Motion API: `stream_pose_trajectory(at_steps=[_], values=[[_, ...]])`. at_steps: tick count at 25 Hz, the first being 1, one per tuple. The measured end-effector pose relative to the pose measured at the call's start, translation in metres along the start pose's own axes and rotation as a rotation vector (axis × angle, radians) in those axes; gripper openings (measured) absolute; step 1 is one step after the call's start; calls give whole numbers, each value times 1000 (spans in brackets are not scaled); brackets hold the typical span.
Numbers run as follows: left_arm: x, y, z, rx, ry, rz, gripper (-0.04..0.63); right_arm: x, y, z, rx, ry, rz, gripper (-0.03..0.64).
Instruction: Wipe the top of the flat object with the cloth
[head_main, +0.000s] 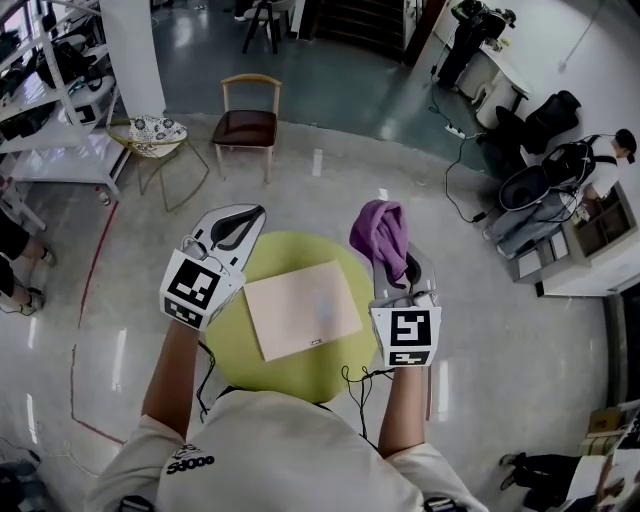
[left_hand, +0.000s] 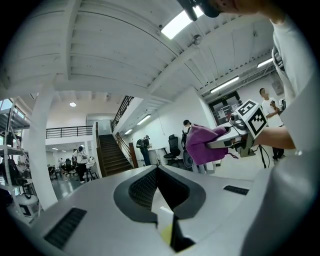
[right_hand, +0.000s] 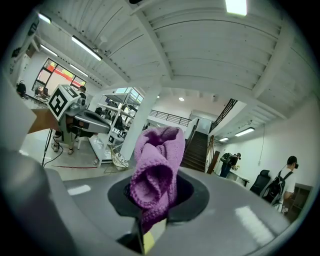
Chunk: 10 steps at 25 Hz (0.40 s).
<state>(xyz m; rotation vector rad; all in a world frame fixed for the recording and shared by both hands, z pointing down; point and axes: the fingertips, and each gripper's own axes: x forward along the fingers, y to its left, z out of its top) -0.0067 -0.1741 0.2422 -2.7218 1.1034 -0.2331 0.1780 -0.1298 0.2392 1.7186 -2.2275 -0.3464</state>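
Note:
A flat beige board (head_main: 300, 310) lies on a round yellow-green table (head_main: 300, 378) in front of me. My right gripper (head_main: 400, 268) is raised over the table's right edge, pointing up and away, and is shut on a bunched purple cloth (head_main: 380, 235) (right_hand: 157, 172). The cloth (left_hand: 202, 145) hangs clear of the board. My left gripper (head_main: 252, 214) is lifted at the table's left edge. Its jaws meet with nothing between them (left_hand: 158, 171). Both gripper views look out into the room and show neither board nor table.
A wooden chair (head_main: 247, 115) and a wire chair with a patterned cushion (head_main: 157, 135) stand beyond the table. A white pillar (head_main: 130, 50) and shelving (head_main: 50, 100) are at far left. Bags and cables (head_main: 545, 180) lie at right.

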Motion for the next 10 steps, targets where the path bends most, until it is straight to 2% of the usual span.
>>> stream_pose_trajectory(at_steps=[10], values=[[3, -2, -9, -1, 22, -6, 5, 0, -1, -7, 1, 10, -7, 72]])
